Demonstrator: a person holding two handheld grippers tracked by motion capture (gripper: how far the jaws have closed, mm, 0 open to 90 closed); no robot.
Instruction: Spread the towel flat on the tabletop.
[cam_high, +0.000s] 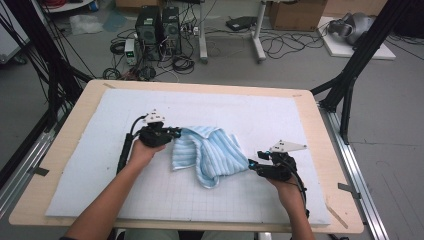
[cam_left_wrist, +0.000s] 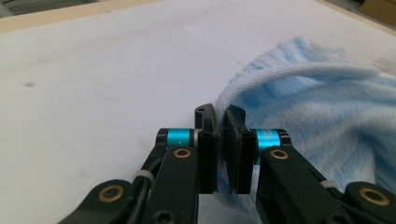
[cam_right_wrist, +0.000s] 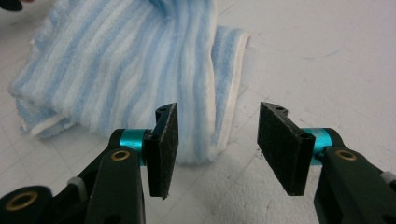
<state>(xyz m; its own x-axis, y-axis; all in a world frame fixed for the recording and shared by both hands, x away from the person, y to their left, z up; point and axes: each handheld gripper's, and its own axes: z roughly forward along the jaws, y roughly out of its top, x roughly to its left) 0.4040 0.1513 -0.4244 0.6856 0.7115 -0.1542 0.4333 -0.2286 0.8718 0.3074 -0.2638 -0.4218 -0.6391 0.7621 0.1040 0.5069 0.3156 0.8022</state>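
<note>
A blue and white striped towel (cam_high: 210, 152) lies crumpled in the middle of the pale mat (cam_high: 150, 200). My left gripper (cam_high: 177, 133) is at the towel's upper left edge. In the left gripper view its jaws (cam_left_wrist: 219, 116) are shut on the white hem of the towel (cam_left_wrist: 317, 107), with fabric pinched between the pads. My right gripper (cam_high: 251, 165) sits at the towel's right side. In the right gripper view its jaws (cam_right_wrist: 217, 126) stand open with nothing between them, just short of the towel's (cam_right_wrist: 116, 70) hemmed corner.
The mat covers most of a wooden table (cam_high: 320, 125). Black frame posts (cam_high: 350, 75) stand at the table's back corners. Computer towers (cam_high: 157, 30) and cables lie on the floor beyond the far edge.
</note>
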